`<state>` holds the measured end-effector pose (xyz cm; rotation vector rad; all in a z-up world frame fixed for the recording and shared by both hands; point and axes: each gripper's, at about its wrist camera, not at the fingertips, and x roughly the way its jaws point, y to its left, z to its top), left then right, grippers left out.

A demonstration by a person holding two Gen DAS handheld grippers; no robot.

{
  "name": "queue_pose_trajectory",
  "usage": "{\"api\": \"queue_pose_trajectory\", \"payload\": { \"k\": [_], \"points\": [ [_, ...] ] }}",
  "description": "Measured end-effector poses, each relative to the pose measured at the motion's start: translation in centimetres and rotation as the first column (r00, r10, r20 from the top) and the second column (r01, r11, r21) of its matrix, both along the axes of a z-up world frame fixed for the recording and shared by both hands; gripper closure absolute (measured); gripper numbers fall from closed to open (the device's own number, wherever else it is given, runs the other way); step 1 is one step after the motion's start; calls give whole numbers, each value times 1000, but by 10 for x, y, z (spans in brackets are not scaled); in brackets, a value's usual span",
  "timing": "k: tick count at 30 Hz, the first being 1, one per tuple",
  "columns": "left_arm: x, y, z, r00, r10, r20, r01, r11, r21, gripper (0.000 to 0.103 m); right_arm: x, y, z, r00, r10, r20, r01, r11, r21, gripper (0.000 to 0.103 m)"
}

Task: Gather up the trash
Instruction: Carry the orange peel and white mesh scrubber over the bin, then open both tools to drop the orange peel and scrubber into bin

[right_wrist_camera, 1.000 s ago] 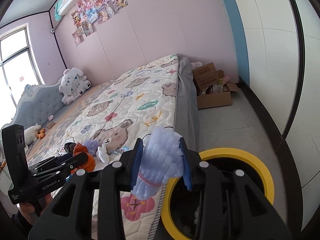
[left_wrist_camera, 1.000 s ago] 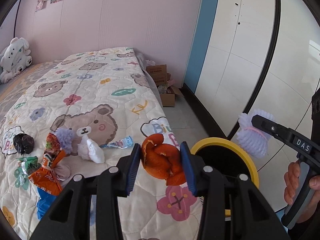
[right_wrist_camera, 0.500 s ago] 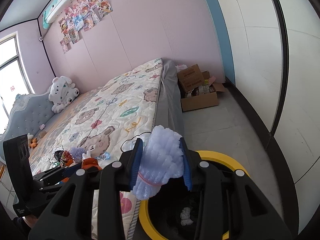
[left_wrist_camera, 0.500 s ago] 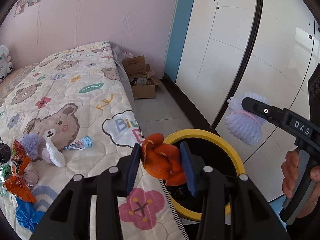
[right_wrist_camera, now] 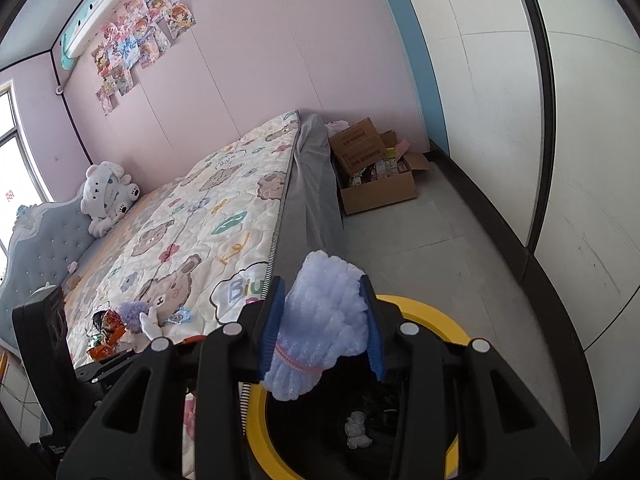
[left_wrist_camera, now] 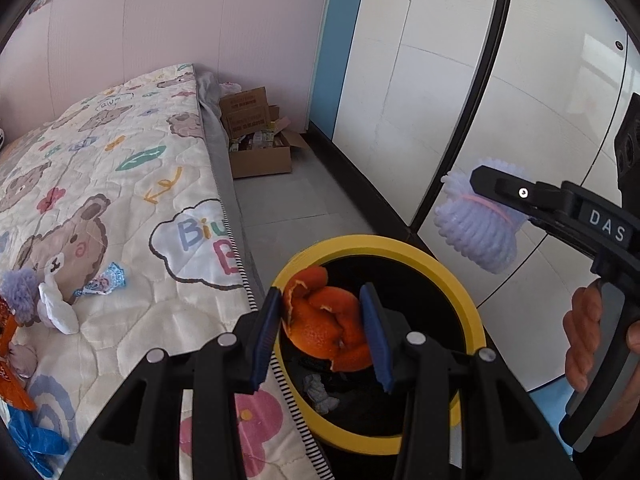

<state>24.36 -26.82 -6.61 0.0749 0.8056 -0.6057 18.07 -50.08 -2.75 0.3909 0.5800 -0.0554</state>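
My left gripper [left_wrist_camera: 324, 332] is shut on a curled orange peel [left_wrist_camera: 326, 324] and hangs over the mouth of a black bin with a yellow rim [left_wrist_camera: 384, 242]. The right gripper [right_wrist_camera: 322, 324] is shut on a pale lilac foam net [right_wrist_camera: 320, 328] tied with a pink band, above the same bin [right_wrist_camera: 436, 314] beside the bed. In the left wrist view that foam net [left_wrist_camera: 476, 232] hangs to the right of the bin. More trash lies on the quilt: a lilac foam ball [left_wrist_camera: 20, 292], a white tissue [left_wrist_camera: 60, 314], a small blue wrapper [left_wrist_camera: 106, 282] and an orange snack bag [left_wrist_camera: 10, 368].
The bed with a bear-print quilt [left_wrist_camera: 120, 184] fills the left. An open cardboard box [left_wrist_camera: 260, 156] stands on the grey floor by the pink wall. White wardrobe doors [left_wrist_camera: 440, 80] run along the right. A hand [left_wrist_camera: 580, 344] holds the right gripper's handle. A white plush toy [right_wrist_camera: 106, 194] sits near the headboard.
Both grippers have swung right from over the quilt to above the bin and sunk a little. Each still holds its piece of trash.
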Motion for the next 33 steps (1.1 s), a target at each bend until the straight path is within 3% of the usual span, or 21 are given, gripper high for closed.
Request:
{"api": "queue_pose_trajectory", "payload": {
  "k": [10, 18, 28, 33],
  "points": [
    [1, -22, -26, 999, -30, -44, 31, 999, 20, 64, 21, -15, -31, 998, -27, -62, 29, 999, 37, 66],
    [3, -24, -34, 997, -31, -73, 31, 1000, 3, 63, 26, -18, -39, 997, -38, -72, 41, 998, 47, 58],
    [-2, -24, -28, 999, -34, -37, 34, 999, -16, 31, 19, -29, -35, 994, -94, -50, 97, 993, 66, 44],
    [0, -19, -22, 1000, -18, -20, 17, 1000, -23, 23, 12, -31, -32, 994, -106, -33, 108, 992, 68, 42]
  ]
}}
